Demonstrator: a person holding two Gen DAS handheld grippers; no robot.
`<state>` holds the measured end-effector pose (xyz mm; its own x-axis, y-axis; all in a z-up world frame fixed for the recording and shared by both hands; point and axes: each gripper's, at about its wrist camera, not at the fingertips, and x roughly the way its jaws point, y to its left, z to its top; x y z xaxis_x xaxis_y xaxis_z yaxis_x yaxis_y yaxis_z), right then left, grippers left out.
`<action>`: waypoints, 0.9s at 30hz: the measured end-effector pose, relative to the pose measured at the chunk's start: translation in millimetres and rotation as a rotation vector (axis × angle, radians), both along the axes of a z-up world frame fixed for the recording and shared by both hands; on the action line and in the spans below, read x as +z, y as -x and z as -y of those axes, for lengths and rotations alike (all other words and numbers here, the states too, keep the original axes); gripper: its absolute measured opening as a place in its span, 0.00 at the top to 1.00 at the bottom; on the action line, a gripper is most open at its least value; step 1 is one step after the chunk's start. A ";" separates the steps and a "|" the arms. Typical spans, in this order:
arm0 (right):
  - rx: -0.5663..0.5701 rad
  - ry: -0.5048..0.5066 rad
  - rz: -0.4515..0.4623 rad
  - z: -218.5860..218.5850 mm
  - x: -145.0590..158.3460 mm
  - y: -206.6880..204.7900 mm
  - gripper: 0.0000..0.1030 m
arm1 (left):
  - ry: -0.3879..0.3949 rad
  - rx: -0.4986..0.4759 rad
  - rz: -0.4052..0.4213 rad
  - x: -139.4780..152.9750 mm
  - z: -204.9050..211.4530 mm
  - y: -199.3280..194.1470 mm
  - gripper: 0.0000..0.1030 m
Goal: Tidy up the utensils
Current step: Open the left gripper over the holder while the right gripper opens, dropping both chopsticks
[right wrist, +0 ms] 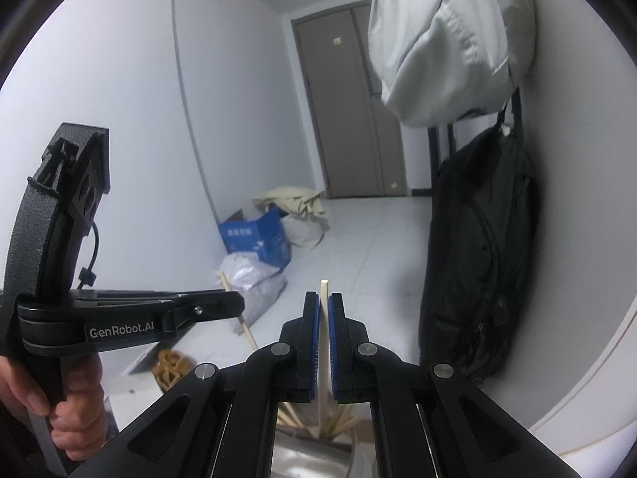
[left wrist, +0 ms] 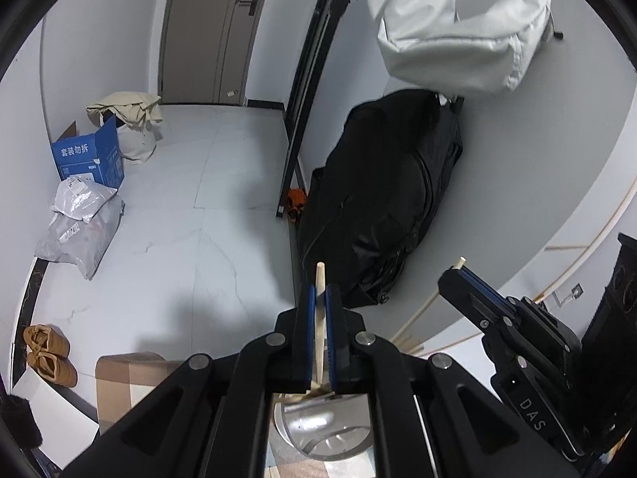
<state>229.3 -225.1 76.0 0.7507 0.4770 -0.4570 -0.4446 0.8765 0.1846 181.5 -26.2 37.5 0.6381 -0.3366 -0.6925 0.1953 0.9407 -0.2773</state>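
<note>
My left gripper (left wrist: 320, 292) is shut on a wooden chopstick (left wrist: 319, 275) that stands nearly upright between the blue pads. Straight below it is a shiny metal holder (left wrist: 326, 434). My right gripper (right wrist: 324, 304) is shut on a second chopstick (right wrist: 324, 288), also upright, over the same metal holder (right wrist: 306, 458), which has several chopsticks (right wrist: 338, 418) standing in it. Each gripper shows in the other's view: the right gripper (left wrist: 454, 273) at the right, and the left gripper (right wrist: 239, 304) at the left, held by a person's hand (right wrist: 71, 410).
A black bag (left wrist: 390, 199) and a white jacket (left wrist: 458, 32) hang on the wall to the right. On the tiled floor lie a blue box (left wrist: 91, 155), grey parcels (left wrist: 79, 227) and brown shoes (left wrist: 49, 354). A closed door (left wrist: 215, 32) is at the far end.
</note>
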 end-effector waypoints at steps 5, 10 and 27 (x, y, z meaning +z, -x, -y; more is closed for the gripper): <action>0.025 0.025 -0.021 -2.8 -10.6 4.3 0.96 | -0.002 -0.020 -0.033 -8.3 0.7 0.9 0.99; 0.060 0.065 -0.050 -9.1 -21.8 4.9 0.96 | 0.008 -0.043 -0.085 -14.8 -1.0 -0.6 0.99; -0.013 -0.042 -0.058 25.7 -2.2 61.0 0.51 | 0.015 0.045 0.007 27.4 -23.0 49.9 0.43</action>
<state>168.3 -250.7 73.8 0.7297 0.4873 -0.4797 -0.4210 0.8730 0.2464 131.6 -3.1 64.9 0.6574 -0.3179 -0.6832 0.1553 0.9444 -0.2899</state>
